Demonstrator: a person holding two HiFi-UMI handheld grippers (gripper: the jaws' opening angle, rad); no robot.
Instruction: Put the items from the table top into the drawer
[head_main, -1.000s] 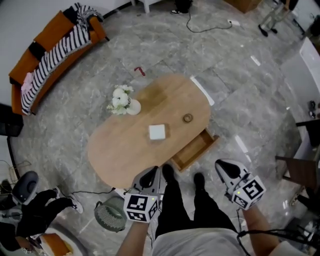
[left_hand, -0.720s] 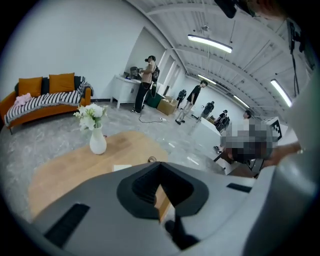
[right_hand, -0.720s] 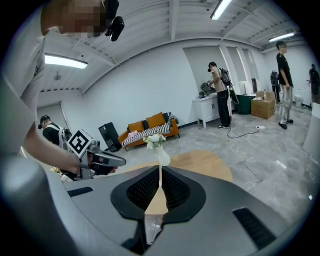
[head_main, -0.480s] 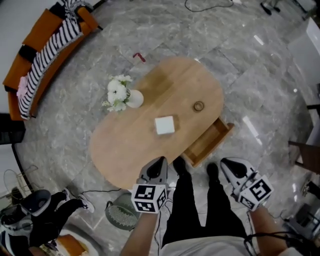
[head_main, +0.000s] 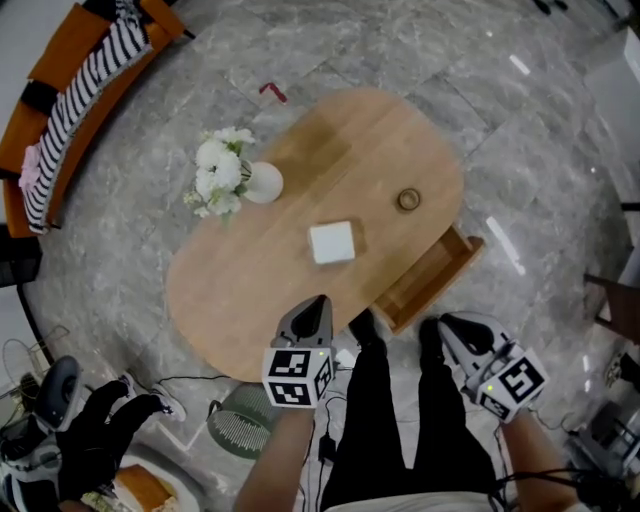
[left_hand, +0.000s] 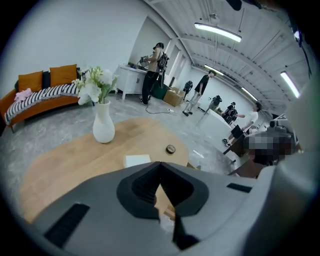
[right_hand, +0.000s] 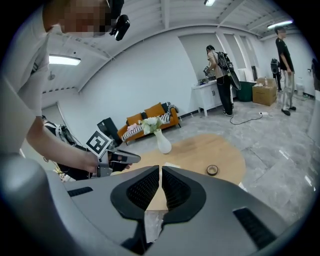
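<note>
An oval wooden table (head_main: 250, 290) holds a white square box (head_main: 332, 242) near its middle and a small brown tape ring (head_main: 408, 200) toward the right end. A wooden drawer (head_main: 432, 283) stands pulled open under the table's right near edge. My left gripper (head_main: 318, 301) hangs shut and empty at the near edge, short of the box (left_hand: 137, 160). The right gripper (head_main: 447, 325) hovers shut and empty over the floor, just near of the drawer. In the right gripper view the ring (right_hand: 212, 170) lies ahead and the left gripper (right_hand: 125, 158) shows at left.
A white vase with white flowers (head_main: 262, 183) stands on the table's left part. An orange sofa with a striped blanket (head_main: 70, 90) is far left. A round fan (head_main: 235, 425) lies on the floor beside my legs (head_main: 385, 410). People stand by counters (left_hand: 152, 70) in the background.
Both grippers have sunk lower and nearer the table's near edge, both still shut. The table now sits higher and larger in the head view.
</note>
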